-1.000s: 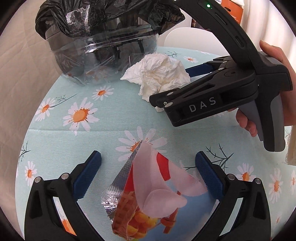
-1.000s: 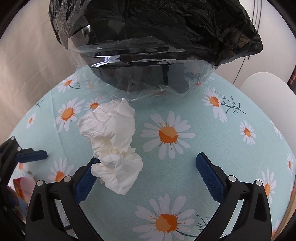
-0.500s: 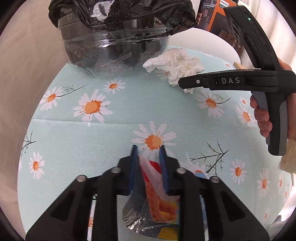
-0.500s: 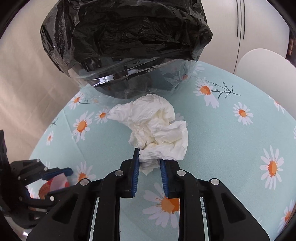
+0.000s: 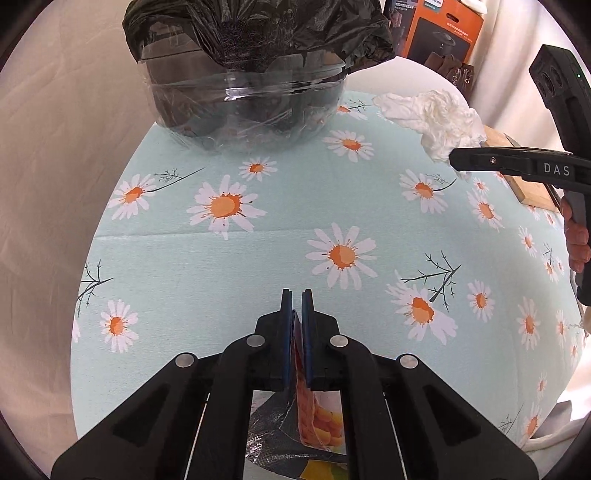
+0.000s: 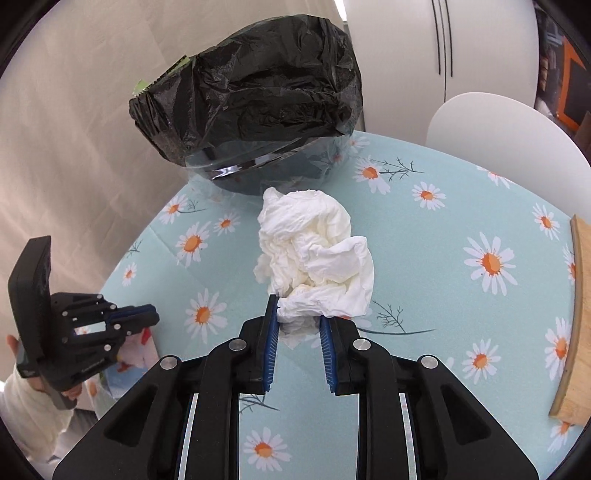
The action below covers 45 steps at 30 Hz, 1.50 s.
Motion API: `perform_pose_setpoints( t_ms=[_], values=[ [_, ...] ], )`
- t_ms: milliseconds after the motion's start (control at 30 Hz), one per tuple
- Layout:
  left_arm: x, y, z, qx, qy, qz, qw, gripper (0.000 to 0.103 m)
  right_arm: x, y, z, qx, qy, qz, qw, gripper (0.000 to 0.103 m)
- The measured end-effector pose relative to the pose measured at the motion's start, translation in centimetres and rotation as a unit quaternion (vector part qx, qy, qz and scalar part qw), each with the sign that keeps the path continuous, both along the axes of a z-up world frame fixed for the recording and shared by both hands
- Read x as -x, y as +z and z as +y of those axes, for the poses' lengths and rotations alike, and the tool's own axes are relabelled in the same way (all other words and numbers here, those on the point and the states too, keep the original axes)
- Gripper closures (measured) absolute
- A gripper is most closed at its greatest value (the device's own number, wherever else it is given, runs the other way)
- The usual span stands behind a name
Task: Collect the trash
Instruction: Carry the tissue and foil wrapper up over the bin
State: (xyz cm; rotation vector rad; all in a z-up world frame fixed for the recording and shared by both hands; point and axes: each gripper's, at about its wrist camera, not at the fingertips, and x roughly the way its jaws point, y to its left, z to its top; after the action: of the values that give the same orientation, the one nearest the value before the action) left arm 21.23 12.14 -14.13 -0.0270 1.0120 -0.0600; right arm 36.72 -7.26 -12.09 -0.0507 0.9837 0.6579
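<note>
My left gripper (image 5: pixel 296 295) is shut on a foil snack wrapper (image 5: pixel 317 413) printed in orange and red; the wrapper hangs below the pads, lifted off the daisy tablecloth (image 5: pixel 258 258). My right gripper (image 6: pixel 298 312) is shut on a crumpled white tissue (image 6: pixel 314 251), which bulges out ahead of the fingertips above the cloth. The same tissue (image 5: pixel 436 118) and right gripper (image 5: pixel 458 160) show at the far right of the left wrist view. A clear bowl lined with a black trash bag (image 6: pixel 258 107) stands at the table's far edge, beyond both grippers; the bag (image 5: pixel 258 44) also fills the top of the left view.
A wooden board (image 6: pixel 576 325) lies at the table's right edge. A white chair back (image 6: pixel 498 136) stands behind the table, with an orange box (image 5: pixel 443 33) further back. A beige curtain (image 6: pixel 74 110) hangs on the left. A person's hand (image 5: pixel 578 236) holds the right gripper.
Both grippers went from wide open to shut, the left on the snack wrapper, the right on the tissue. Both then rose off the cloth with their loads, and the right one rolled.
</note>
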Motion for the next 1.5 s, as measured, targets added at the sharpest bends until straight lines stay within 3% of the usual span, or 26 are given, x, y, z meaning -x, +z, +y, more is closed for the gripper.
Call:
perform_pose_setpoints(
  t_ms=[100, 167, 567, 900, 1033, 1500],
  values=[
    [0.5, 1.3, 0.8, 0.021, -0.010, -0.010, 0.9997, 0.098, 1.5, 0.6, -0.9, -0.004, -0.019, -0.003, 1.000, 0.083],
    [0.9, 2.2, 0.8, 0.001, -0.021, -0.021, 0.9996, 0.098, 2.5, 1.0, -1.2, 0.004, -0.027, -0.012, 1.000, 0.083],
    [2.7, 5.7, 0.9, -0.032, -0.057, -0.040, 0.9971, 0.098, 7.7, 3.8, -3.3, -0.019, -0.088, -0.042, 0.995, 0.083],
    [3.4, 9.7, 1.0, -0.052, -0.070, -0.040, 0.9954, 0.098, 10.7, 5.3, -2.6, -0.051, -0.083, -0.065, 0.993, 0.083],
    [2.7, 11.5, 1.2, -0.062, -0.067, -0.035, 0.9952, 0.098, 11.0, 6.0, -1.9, -0.072, -0.080, -0.073, 0.992, 0.083],
    [-3.0, 17.2, 2.2, -0.084, -0.075, -0.053, 0.9923, 0.098, 11.0, 10.6, -1.0, -0.057, -0.055, -0.116, 0.990, 0.083]
  ],
)
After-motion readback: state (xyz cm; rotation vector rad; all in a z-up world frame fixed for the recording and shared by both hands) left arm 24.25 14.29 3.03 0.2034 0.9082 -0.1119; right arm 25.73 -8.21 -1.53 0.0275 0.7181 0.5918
